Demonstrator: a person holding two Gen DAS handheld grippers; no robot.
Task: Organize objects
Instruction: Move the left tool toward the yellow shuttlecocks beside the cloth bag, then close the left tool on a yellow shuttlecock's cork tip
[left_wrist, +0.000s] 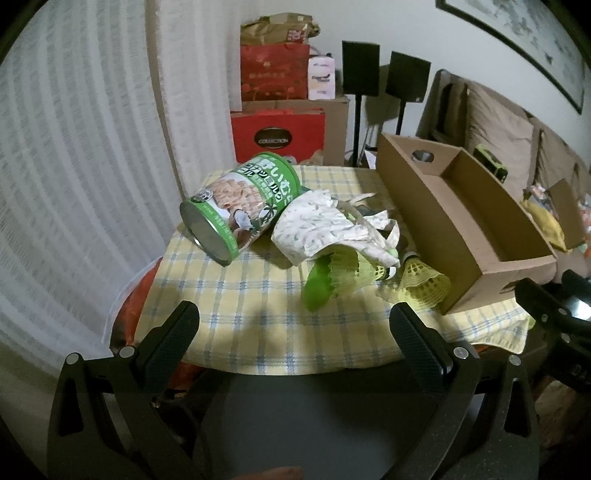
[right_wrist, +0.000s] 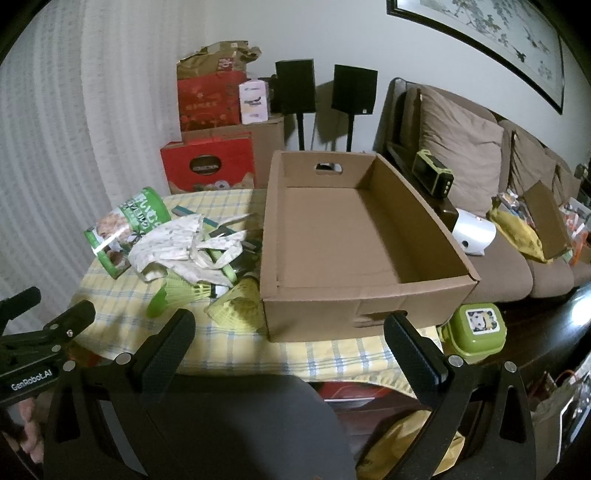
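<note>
A green tin can (left_wrist: 240, 206) lies on its side on the yellow checked tablecloth (left_wrist: 240, 295); it also shows in the right wrist view (right_wrist: 125, 229). A white patterned cloth bag (left_wrist: 328, 225) (right_wrist: 184, 247) lies beside it, over yellow-green shuttlecocks (left_wrist: 424, 280) (right_wrist: 236, 302) and a green plastic piece (left_wrist: 317, 284). An empty cardboard box (left_wrist: 461, 221) (right_wrist: 351, 236) stands to the right. My left gripper (left_wrist: 295, 328) is open and empty above the table's near edge. My right gripper (right_wrist: 288, 332) is open and empty in front of the box.
A green lidded container (right_wrist: 476, 328) sits at the table's right corner. Red gift bags (right_wrist: 210, 166) and cardboard boxes are stacked behind the table, with two black speakers (right_wrist: 295, 85) on stands. A brown sofa (right_wrist: 480, 166) with cushions and clutter is at the right. A white curtain (left_wrist: 74, 147) hangs left.
</note>
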